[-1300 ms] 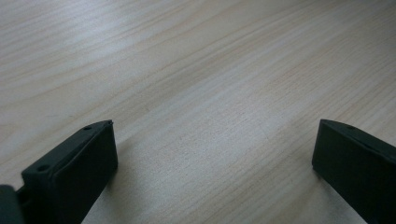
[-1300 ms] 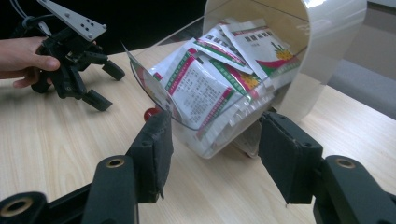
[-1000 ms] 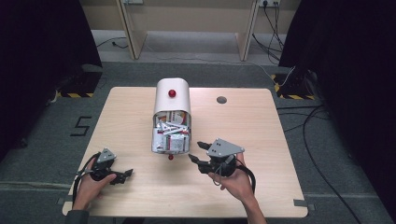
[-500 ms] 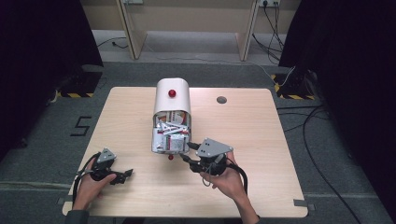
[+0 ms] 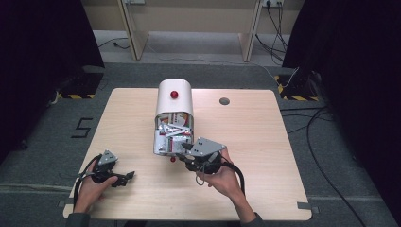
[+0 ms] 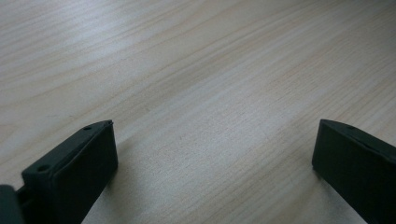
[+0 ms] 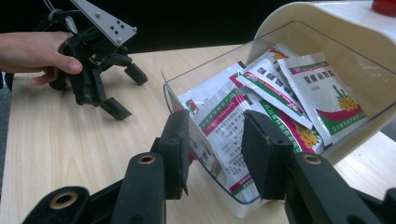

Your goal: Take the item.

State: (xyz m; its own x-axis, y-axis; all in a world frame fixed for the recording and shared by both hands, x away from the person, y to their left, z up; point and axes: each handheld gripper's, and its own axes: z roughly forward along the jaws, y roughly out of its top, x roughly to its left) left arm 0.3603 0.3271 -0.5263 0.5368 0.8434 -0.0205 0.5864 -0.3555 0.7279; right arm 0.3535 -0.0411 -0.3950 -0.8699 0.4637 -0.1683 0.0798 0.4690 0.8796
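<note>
A white round-topped dispenser with a red button lies in the middle of the table. Its clear drawer is pulled out toward me and holds several printed sachets. My right gripper is at the drawer's front wall, one jaw on each side of the near corner. A bit of the red knob peeks out beside the left jaw. The jaws have just been closing, and a gap still shows between the pads. My left gripper rests open on the table at the front left, its jaws wide apart over bare wood.
The wooden table has a round cable hole behind the dispenser. A hand holds the left gripper to the left of the drawer. Cables lie on the floor at the right.
My right gripper has moved left to the drawer's front, and its jaws have narrowed around the front wall. The left gripper has stayed put.
</note>
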